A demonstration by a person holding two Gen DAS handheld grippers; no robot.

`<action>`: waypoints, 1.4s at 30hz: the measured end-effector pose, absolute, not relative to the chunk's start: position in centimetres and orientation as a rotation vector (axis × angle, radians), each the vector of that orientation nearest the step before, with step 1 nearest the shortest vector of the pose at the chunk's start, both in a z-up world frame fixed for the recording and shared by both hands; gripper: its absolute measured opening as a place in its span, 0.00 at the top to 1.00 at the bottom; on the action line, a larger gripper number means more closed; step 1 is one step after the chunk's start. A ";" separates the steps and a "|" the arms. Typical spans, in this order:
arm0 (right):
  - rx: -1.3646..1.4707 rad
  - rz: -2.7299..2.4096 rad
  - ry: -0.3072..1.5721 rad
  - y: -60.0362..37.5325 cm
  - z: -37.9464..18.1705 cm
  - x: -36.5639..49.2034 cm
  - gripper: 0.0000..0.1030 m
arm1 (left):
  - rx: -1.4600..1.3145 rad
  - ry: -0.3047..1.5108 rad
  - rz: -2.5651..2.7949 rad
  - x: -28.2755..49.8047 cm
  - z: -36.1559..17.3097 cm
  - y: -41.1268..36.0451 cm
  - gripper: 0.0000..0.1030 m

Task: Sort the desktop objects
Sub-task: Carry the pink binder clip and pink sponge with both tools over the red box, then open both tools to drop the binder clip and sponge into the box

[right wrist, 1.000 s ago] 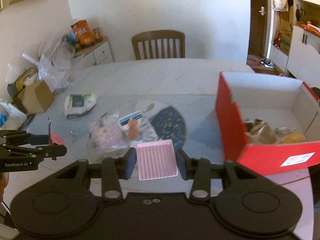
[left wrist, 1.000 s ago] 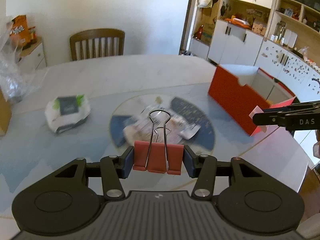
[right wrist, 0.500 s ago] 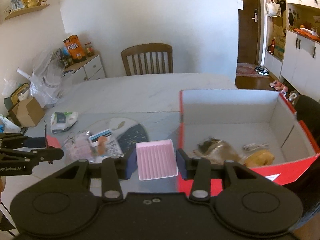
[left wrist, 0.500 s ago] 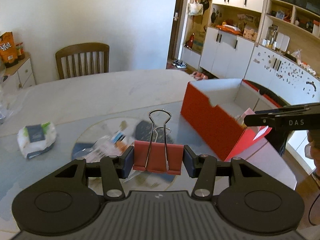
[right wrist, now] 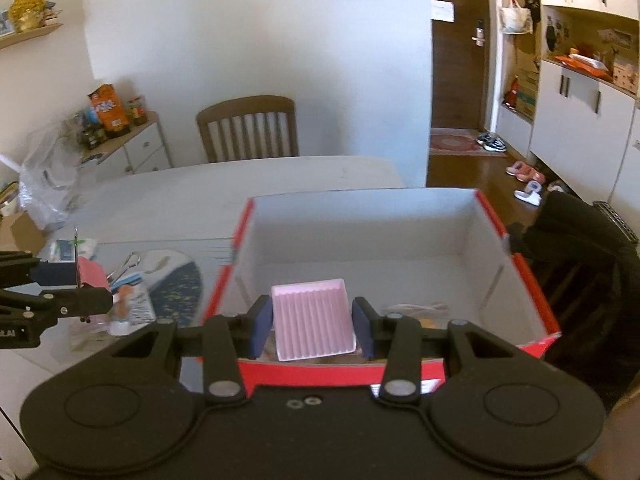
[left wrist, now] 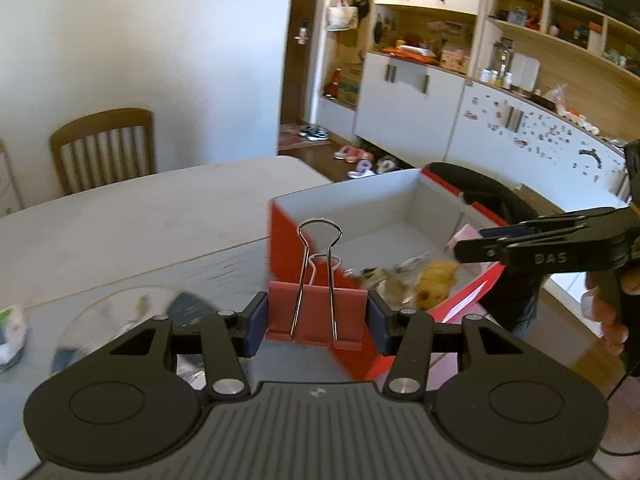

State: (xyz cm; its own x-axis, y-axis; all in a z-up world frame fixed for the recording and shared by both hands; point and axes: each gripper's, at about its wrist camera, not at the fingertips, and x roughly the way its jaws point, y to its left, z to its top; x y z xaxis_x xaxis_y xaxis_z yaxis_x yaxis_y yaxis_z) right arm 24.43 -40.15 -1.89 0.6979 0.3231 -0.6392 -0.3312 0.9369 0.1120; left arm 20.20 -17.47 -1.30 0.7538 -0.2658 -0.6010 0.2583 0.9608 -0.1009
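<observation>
Left fingers (left wrist: 256, 322) pinch red binder clip (left wrist: 316, 316) – right fingers (right wrist: 360, 320) pinch pink ribbed tray (right wrist: 312, 324) over red box (right wrist: 532, 280).

**What you cannot make out from either wrist**

Ahead of your left gripper (left wrist: 316, 316), the red binder clip (left wrist: 316, 314) hides the near corner of the red box (left wrist: 280, 240), and the items on the box floor (left wrist: 404, 276) smear into blur. Left of those fingers, the round mat (left wrist: 120, 312) and white packet (left wrist: 10, 328) are blurred, the packet cut by the edge.

In front of your right gripper (right wrist: 312, 326), the pink ribbed tray (right wrist: 312, 322) covers part of the box contents. Your left gripper's body runs off that picture's left edge.
</observation>
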 end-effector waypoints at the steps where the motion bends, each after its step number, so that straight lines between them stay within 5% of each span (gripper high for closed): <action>1: -0.009 0.358 0.712 -40.6 -2.0 24.7 0.59 | -0.003 0.657 -0.299 20.7 -1.2 -18.2 0.52; 42: -0.069 0.314 0.992 -43.1 -8.9 39.5 0.59 | 0.310 0.935 -0.422 39.6 -8.4 -29.6 0.52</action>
State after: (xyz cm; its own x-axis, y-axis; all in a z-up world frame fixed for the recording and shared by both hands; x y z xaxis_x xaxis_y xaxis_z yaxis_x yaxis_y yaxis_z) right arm 39.46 -43.09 -8.88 0.5063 0.2289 -0.8314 -0.2917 0.9528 0.0847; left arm 39.58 -29.59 -8.35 0.5225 -0.2139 -0.8254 0.4770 0.8757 0.0751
